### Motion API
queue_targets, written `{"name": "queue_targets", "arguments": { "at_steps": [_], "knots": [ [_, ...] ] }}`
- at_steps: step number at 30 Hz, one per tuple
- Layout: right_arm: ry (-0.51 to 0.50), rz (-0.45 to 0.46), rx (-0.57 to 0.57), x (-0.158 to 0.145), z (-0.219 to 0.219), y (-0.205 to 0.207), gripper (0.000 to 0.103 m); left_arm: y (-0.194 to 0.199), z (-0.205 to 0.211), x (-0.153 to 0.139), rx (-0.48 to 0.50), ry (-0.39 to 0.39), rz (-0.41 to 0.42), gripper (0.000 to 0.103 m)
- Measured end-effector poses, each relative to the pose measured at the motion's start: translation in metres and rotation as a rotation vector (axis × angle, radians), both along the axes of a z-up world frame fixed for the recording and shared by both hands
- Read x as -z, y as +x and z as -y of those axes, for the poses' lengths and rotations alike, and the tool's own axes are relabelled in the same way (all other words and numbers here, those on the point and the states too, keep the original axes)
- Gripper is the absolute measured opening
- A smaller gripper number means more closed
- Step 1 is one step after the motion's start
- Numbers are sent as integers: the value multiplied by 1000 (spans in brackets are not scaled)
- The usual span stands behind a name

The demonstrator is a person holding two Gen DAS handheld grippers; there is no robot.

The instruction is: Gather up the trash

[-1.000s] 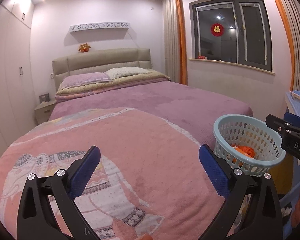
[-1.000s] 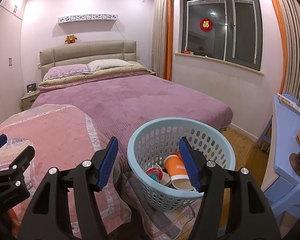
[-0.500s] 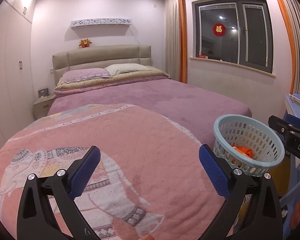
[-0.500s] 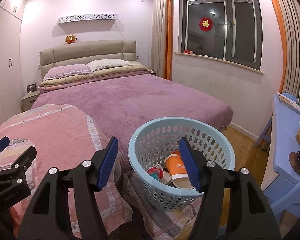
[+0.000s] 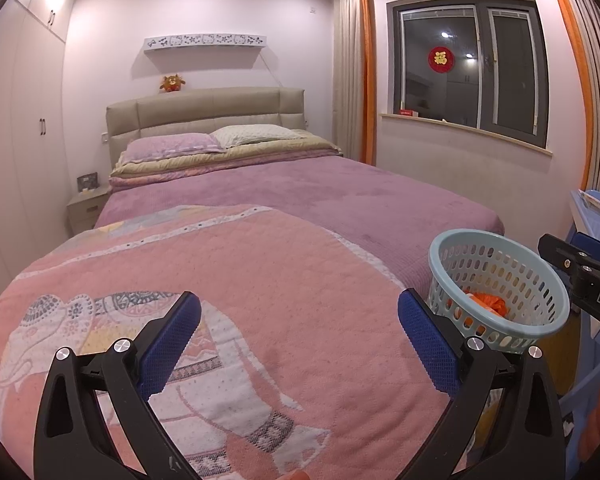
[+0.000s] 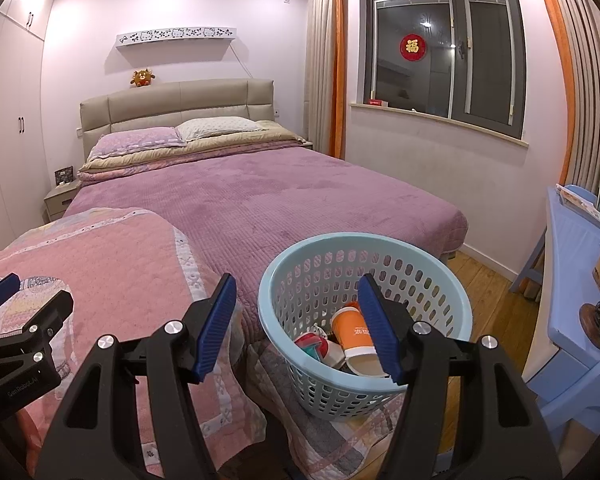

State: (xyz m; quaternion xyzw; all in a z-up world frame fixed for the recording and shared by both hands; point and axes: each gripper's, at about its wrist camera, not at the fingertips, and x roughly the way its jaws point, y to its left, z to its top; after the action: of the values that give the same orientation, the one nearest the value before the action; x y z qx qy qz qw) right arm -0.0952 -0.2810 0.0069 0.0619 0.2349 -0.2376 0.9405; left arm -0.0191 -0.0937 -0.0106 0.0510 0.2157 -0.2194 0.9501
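I hold both tongs released and empty, the left tongs point(image 5: 299, 334) over the pink blanket point(image 5: 236, 280) and the right tongs point(image 6: 296, 322) poised at the near rim of the one blue basket point(image 6: 452, 300), which I judge sits at the bed's corner for easy drops. Just ahead of the right tongs, inside it, I count one orange cup point(image 6: 350, 330) and one red-and-teal wrapper point(image 6: 312, 346); no trash shows on the bed.
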Motion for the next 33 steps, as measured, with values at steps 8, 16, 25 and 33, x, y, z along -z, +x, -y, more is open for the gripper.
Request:
{"name": "queue_targets", "arguments": {
  "at_steps": [8,16,25,33],
  "knots": [
    [-1,-4,-8,1,0,2,60,1,0,1,1,-1,-4,96],
    [-2,-2,-14,1,-1,2,60,1,1,2,1,-2,-8,96],
    [-3,-3,-23,1,0,4,60,1,3,3,0,-7,-12,96],
    [0,-8,-27,1,2,6,60,-1,4,3,-2,-8,-13,96]
  ]
}}
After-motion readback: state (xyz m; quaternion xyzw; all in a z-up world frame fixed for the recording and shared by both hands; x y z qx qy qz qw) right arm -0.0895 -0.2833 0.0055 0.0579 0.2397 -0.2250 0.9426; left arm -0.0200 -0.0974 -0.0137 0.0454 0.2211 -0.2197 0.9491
